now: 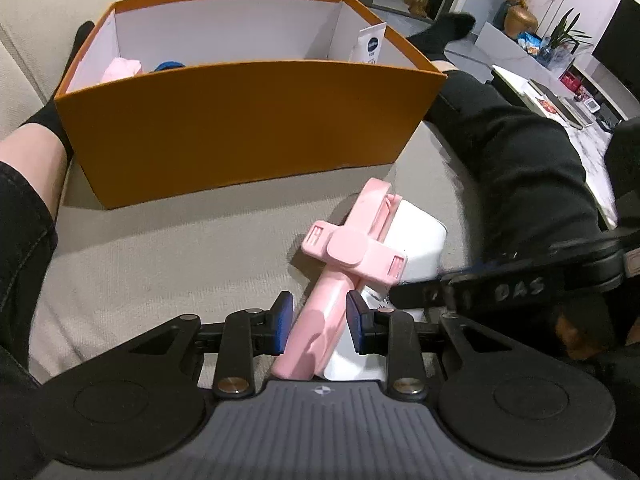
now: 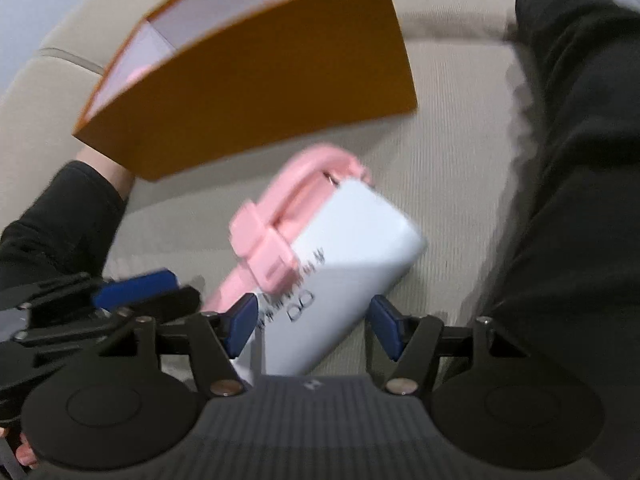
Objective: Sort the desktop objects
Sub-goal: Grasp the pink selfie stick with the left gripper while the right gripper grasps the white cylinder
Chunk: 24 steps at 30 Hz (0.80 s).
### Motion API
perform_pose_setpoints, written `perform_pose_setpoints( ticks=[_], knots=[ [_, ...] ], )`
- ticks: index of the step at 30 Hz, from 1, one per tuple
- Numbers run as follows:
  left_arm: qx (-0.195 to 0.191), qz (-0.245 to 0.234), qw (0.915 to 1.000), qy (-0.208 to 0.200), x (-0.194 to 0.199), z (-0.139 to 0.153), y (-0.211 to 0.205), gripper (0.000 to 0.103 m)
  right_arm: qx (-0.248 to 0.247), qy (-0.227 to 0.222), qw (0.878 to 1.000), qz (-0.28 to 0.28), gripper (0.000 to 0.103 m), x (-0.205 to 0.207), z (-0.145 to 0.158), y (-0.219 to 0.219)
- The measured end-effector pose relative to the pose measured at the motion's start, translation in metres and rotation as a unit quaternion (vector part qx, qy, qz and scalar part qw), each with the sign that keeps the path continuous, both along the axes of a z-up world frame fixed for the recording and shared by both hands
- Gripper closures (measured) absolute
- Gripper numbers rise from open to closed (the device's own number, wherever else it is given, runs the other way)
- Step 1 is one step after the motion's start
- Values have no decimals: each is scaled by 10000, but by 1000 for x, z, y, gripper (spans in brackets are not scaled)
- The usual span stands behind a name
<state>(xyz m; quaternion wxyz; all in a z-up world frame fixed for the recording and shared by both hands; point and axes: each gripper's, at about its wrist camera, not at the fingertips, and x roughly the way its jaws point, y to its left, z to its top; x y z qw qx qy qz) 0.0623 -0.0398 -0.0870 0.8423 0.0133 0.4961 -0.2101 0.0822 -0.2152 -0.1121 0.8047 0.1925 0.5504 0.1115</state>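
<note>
Left gripper: seen with its blue pads set narrowly on either side of the pink phone holder; the left pad lies against the pink stem, while contact at the right pad cannot be confirmed.

Pink phone holder: shown lying on the beige sofa cushion, its stem running forward from between the left gripper's pads, its cross-shaped clamp just ahead of them.

White box: found directly ahead of the right gripper, tilted, resting on the cushion and touching the pink phone holder along its left edge; black lettering is printed on its face but is too blurred to read.

Right gripper: held wide, with the near end of the white box between its pads and a clear gap on the right side; nothing is gripped.

Orange box: placed farther ahead of both grippers on the cushion, open-topped and white inside; a pink item, a blue item and a white carton with a blue logo are seen inside.

Person's legs: in black trousers, stretched out to the right of the grippers.
</note>
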Motion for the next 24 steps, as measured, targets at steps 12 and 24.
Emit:
perform_pose_setpoints(
  ticks=[12,24],
  knots=[
    [130,24,9996,253,3,-24,-2,70,671,153,9968,-399,36,7,-26,-16],
    [-304,280,9977,535,5,-29,18,70,606,-314,9967,-448,66,-9,-4,-19]
  ],
)
